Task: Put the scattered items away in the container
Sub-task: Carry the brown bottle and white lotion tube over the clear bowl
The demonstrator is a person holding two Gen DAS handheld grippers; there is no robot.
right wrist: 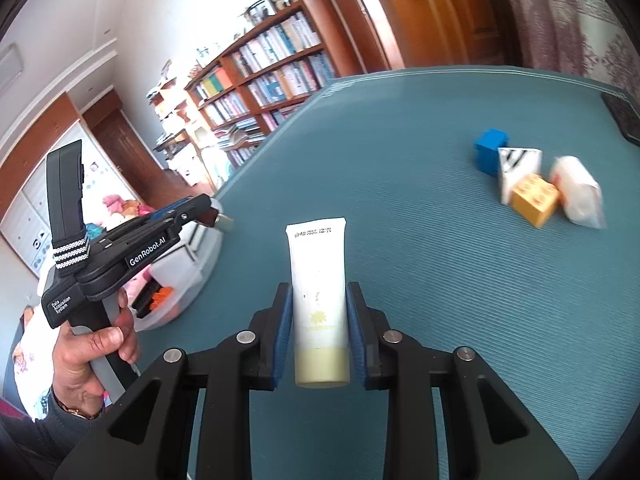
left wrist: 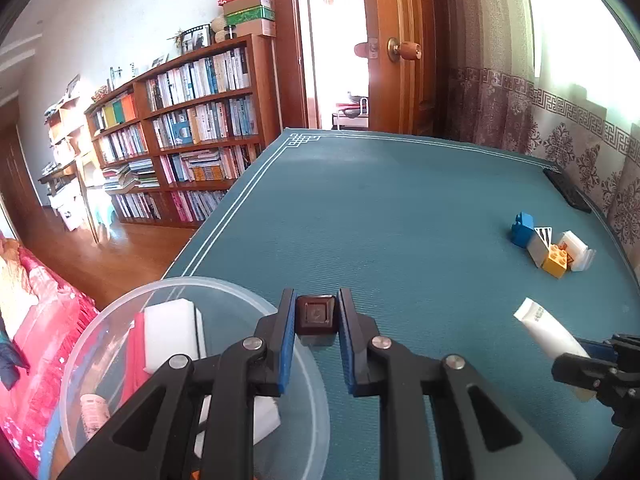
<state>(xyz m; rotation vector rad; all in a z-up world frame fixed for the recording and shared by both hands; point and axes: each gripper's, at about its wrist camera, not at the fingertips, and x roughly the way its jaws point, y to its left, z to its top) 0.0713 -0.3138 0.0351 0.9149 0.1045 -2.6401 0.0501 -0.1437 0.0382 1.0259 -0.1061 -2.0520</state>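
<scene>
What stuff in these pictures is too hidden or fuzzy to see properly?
- Container, left wrist view: the left gripper covers its near contents.
- White packet, right wrist view: blurred, no print readable.
- Black flat thing, right wrist view: cut off by the picture's edge.
- Tube logo, right wrist view: too faint to read.

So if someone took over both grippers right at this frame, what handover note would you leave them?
Left gripper: shut on a small brown block, held near the rim of the clear container.
Right gripper: shut on the white tube, lifted above the teal mat.
Done: container already holds a white block and other bits.
Left: drop both held items in, then fetch the cluster far right: blue brick, yellow brick, striped white piece, clear packet.
</scene>
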